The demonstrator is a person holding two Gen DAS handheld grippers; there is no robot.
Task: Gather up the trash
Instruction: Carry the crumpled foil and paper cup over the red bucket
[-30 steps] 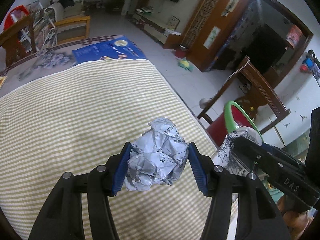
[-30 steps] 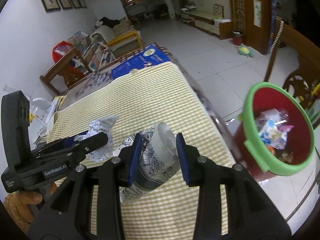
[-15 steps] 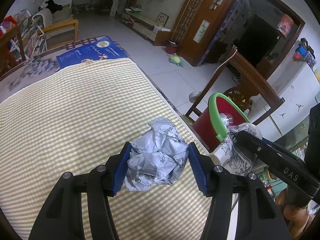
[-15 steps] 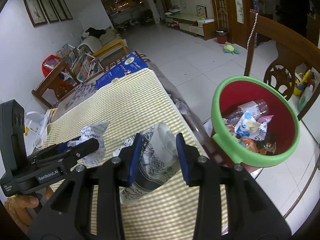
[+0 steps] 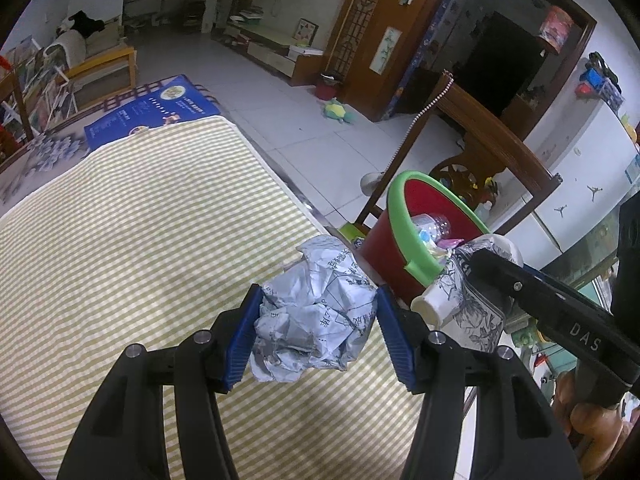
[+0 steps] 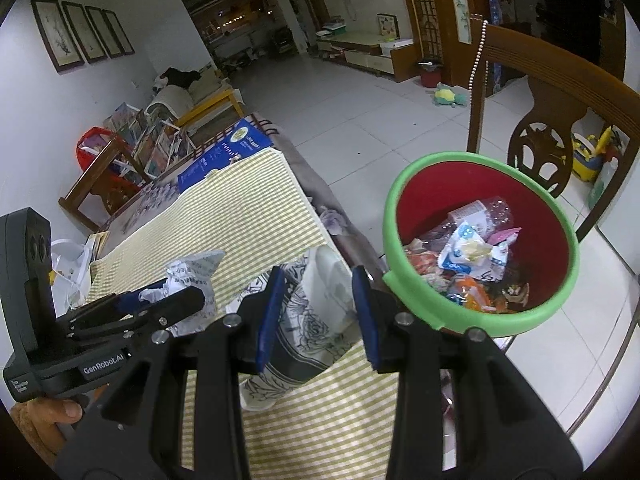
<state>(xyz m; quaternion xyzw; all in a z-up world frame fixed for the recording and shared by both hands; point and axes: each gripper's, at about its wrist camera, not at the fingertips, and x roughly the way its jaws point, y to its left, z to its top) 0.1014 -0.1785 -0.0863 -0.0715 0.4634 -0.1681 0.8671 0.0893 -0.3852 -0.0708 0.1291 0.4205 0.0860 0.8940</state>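
bin [image 5: 404, 216] base hidden behind table [image 5: 120, 240], paper print illegible

Both fisheye views are evenly lit by soft indoor light, slightly dim with a cool cast; black vignette is seen in the corners and straight lines are bowed toward the edges. Pale glare is seen on the tiled floor [image 6: 384, 120] at 12 o'clock. Foreground is rendered sharp, with no motion blur noted.

One paper wad [image 5: 316, 312], one paper cup [image 6: 308, 320], one bin [image 6: 480, 184].
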